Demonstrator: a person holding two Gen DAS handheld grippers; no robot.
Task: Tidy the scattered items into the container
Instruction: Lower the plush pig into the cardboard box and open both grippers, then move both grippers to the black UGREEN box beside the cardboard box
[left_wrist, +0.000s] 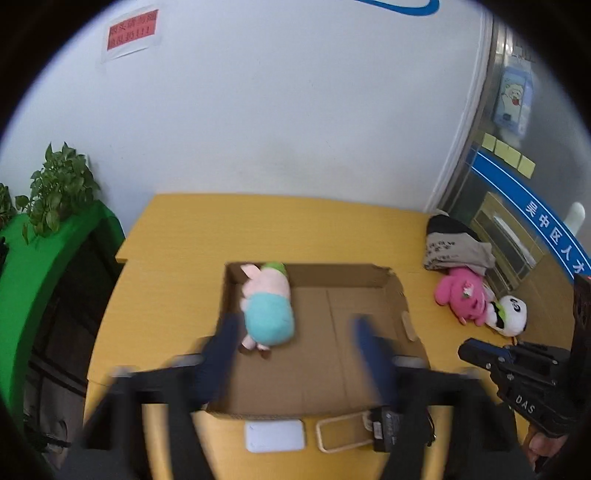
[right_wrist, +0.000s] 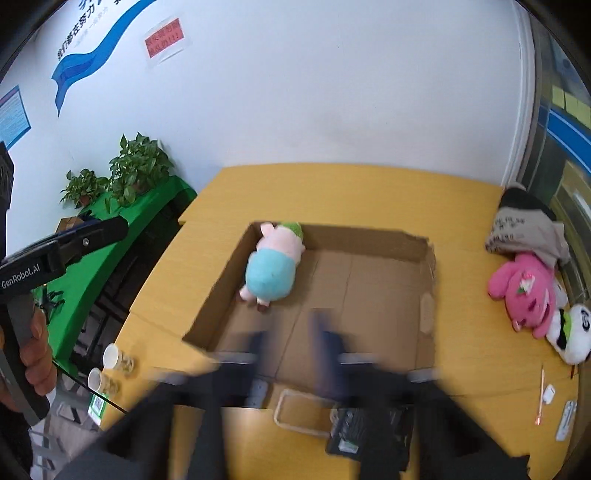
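Note:
An open cardboard box (left_wrist: 400, 295) (right_wrist: 428, 273) sits on the yellow table. A pig plush in pink and light blue (left_wrist: 269, 306) (right_wrist: 275, 267) lies in its far left corner. My left gripper (left_wrist: 295, 332) is open and empty above the box, its left finger near the plush. My right gripper (right_wrist: 295, 332) is open and empty over the box's near edge; it also shows in the left wrist view (left_wrist: 467, 350). A pink plush (left_wrist: 461, 295) (right_wrist: 524, 291), a panda plush (left_wrist: 508, 310) (right_wrist: 570, 332) and folded clothes (left_wrist: 454, 243) (right_wrist: 524, 225) lie on the table at right.
A power strip and a black device (right_wrist: 369, 424) lie in front of the box. Two paper cups (right_wrist: 110, 358) stand at the table's left edge. A green-covered shelf with potted plants (right_wrist: 122, 181) stands left. A glass partition (left_wrist: 517, 147) is right.

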